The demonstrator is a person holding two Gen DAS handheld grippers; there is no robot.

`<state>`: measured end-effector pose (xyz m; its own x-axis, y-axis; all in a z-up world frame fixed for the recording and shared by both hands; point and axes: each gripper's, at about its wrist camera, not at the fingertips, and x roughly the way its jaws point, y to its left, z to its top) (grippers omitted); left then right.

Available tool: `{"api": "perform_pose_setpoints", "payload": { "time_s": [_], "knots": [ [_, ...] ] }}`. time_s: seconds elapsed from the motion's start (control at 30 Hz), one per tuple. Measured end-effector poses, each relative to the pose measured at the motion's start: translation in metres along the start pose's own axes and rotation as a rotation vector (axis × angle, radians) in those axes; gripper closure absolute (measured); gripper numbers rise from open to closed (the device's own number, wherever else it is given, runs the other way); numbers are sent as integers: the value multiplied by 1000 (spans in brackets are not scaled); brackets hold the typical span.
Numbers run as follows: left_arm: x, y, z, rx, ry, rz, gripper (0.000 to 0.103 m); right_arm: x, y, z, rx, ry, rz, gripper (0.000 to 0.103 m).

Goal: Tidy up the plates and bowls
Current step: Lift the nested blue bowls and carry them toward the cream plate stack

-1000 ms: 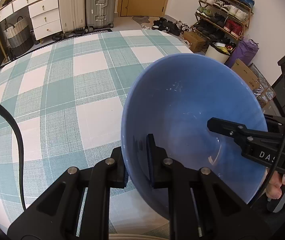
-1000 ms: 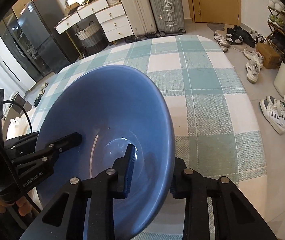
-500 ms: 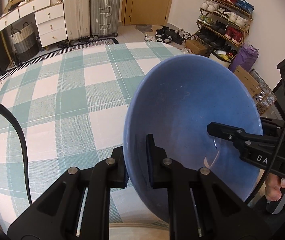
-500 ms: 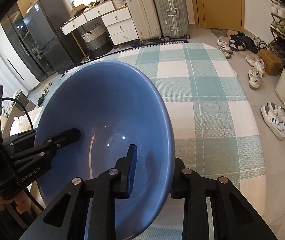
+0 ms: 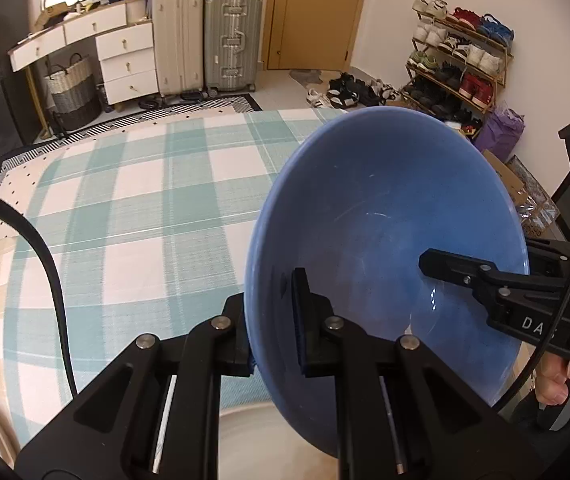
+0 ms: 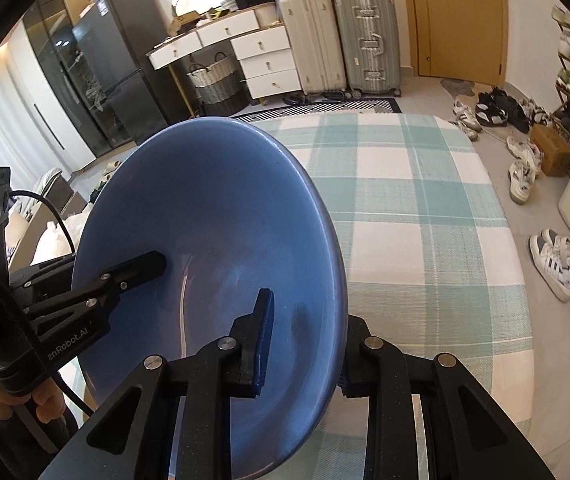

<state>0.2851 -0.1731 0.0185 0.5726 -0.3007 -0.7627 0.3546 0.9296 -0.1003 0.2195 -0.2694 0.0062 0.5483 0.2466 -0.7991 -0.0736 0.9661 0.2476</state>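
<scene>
One bowl (image 5: 385, 216), blue, glazed and so judged rigid, slippery and breakable, is held tilted in the air above the checked counter (image 5: 133, 216), its thin rim pinched on opposite sides by two hand-held grippers, left (image 5: 271, 314) and right (image 6: 305, 342), both clamped on it.

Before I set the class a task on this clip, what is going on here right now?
A person holds one blue bowl up above a table with a green-checked cloth, using a hand-held tool in each hand. The left tool grips the bowl's rim on one side, one finger inside and one outside, and the right tool grips the opposite rim the same way. A pale dish is partly visible below the bowl, which is not set down yet.
</scene>
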Motion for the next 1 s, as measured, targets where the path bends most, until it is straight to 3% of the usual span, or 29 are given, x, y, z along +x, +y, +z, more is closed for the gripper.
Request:
{"api": "perform_pose_setpoints", "payload": {
  "time_s": [1.0],
  "knots": [
    [-140,46,-106,-120,-45,107,93,-19,93,-50,-130,35,108,76]
  ]
}}
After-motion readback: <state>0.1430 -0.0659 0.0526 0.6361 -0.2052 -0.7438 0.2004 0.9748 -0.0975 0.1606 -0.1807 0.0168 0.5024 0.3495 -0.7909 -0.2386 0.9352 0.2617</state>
